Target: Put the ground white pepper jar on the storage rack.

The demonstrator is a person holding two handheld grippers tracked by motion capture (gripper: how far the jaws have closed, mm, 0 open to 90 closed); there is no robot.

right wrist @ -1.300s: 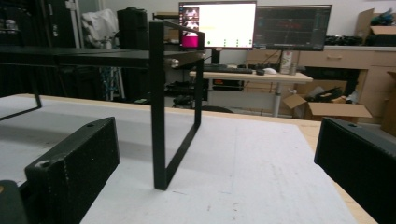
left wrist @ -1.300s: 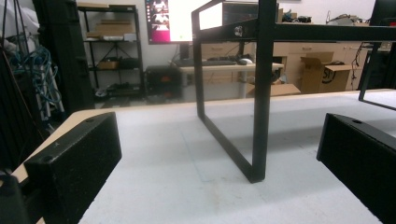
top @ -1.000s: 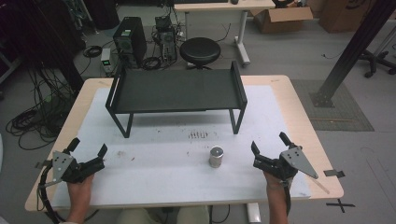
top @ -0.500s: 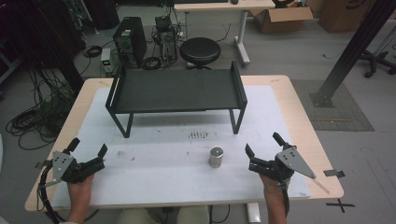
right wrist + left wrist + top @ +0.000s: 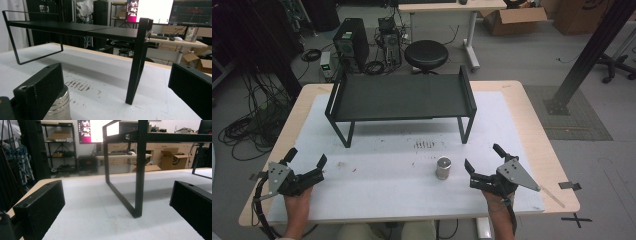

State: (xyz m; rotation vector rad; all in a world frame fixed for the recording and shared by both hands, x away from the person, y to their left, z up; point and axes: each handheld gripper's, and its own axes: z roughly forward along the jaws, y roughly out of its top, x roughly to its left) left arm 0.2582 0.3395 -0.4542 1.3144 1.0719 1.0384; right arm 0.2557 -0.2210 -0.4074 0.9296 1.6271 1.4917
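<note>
- Right gripper point(image 5: 482, 157): fingers point(image 5: 40, 92) spread wide, holding nothing; held low over the counter's near right part, pointing left and away.
- Metal cylinder point(image 5: 443, 168): small, silver, upright on the white mat point(image 5: 402, 165); just left of the right gripper. In the right gripper view it sits behind the left finger, possibly touching it; contact is hard to judge.
- Left gripper point(image 5: 305, 158): fingers point(image 5: 41, 207) spread wide, empty; near left corner of the counter point(image 5: 532, 125), well apart from the cylinder.
- Black metal shelf point(image 5: 401, 97): stands on thin legs at the far middle of the mat, top bare.
- Dark smudges point(image 5: 424, 145): on the mat between shelf and cylinder.
</note>
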